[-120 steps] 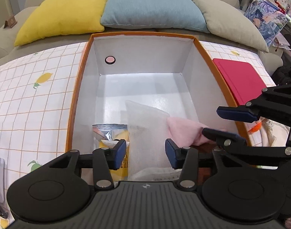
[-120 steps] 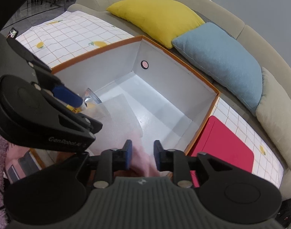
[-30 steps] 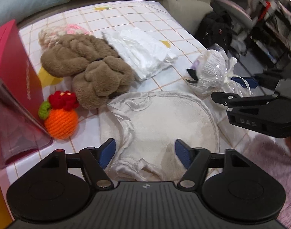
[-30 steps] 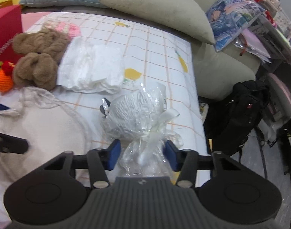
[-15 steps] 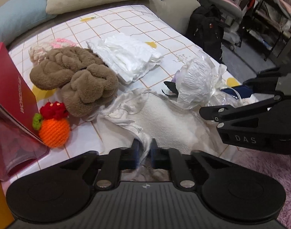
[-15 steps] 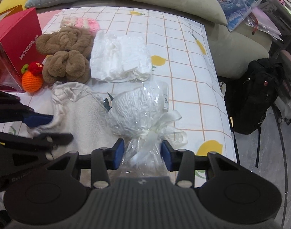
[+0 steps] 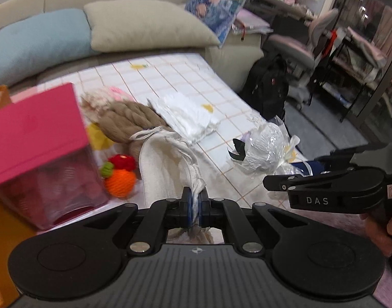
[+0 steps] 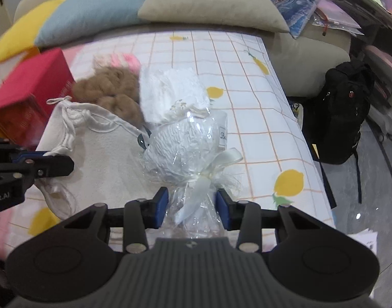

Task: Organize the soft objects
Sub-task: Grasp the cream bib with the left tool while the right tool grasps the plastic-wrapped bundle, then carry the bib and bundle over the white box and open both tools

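The left gripper [image 7: 195,203] has its blue pads pressed together on a pinched fold of the cream cloth bag [image 7: 165,164], with no gap visible between them. The bag is off-white, of soft towelling texture, with a gathered satin-like hem and a drawstring knot at its far end; its gripped edge is drawn up toward the camera while the rest drapes down onto the checked lemon-print cover [image 8: 247,118]. Taking this bag as the reference: the brown plush item [image 7: 129,122] lies just beyond it and touches its far edge; the folded white fabric [image 7: 185,115] sits beyond it and to the right; the orange crocheted fruit [image 7: 120,181] with a red and green top rests just to its left, and further left stands the pink-lidded clear box [image 7: 39,151]. To the bag's right lies the cellophane-wrapped white bundle [image 8: 183,148], crinkled in texture and tied with a pale ribbon bow (a small label shows on its wrap, unreadable). The right gripper [image 8: 192,206] stands well open, its pads either side of the bundle's gathered cellophane neck below the bow; contact with the wrap cannot be confirmed. A pink and cream fluffy item [image 8: 119,60] lies beyond the brown plush item, partly blurred.
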{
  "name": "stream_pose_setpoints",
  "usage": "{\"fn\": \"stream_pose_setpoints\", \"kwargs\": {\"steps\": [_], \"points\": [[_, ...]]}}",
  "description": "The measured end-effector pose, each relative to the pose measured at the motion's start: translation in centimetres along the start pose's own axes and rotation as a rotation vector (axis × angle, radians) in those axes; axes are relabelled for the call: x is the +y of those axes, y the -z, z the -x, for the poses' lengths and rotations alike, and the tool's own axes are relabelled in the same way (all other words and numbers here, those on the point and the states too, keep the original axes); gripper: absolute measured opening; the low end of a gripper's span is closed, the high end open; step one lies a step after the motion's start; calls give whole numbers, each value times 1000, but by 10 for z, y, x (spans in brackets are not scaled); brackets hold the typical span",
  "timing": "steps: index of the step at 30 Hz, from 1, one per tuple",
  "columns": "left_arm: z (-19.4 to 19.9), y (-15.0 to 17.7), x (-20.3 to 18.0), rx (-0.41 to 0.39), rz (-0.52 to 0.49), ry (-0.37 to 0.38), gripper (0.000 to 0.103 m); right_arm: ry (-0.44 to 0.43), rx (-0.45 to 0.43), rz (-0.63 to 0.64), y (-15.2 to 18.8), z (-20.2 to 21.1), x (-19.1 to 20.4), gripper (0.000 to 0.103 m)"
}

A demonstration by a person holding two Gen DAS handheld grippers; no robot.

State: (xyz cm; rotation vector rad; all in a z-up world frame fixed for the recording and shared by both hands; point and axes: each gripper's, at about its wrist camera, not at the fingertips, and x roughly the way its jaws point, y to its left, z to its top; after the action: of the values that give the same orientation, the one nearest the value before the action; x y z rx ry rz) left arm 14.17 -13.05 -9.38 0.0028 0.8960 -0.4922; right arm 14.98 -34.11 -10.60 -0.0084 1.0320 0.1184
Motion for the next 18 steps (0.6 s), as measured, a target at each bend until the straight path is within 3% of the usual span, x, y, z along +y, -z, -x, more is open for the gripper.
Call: {"fn": "stream_pose_setpoints", "kwargs": {"steps": [10,18], "points": [[92,7,36,-186,93,-19,4,-133,-71,-116,4,50,47,40],[163,10,77,-364,170,-125,4,-302,-140,-64,-21,77,109,40]]}}
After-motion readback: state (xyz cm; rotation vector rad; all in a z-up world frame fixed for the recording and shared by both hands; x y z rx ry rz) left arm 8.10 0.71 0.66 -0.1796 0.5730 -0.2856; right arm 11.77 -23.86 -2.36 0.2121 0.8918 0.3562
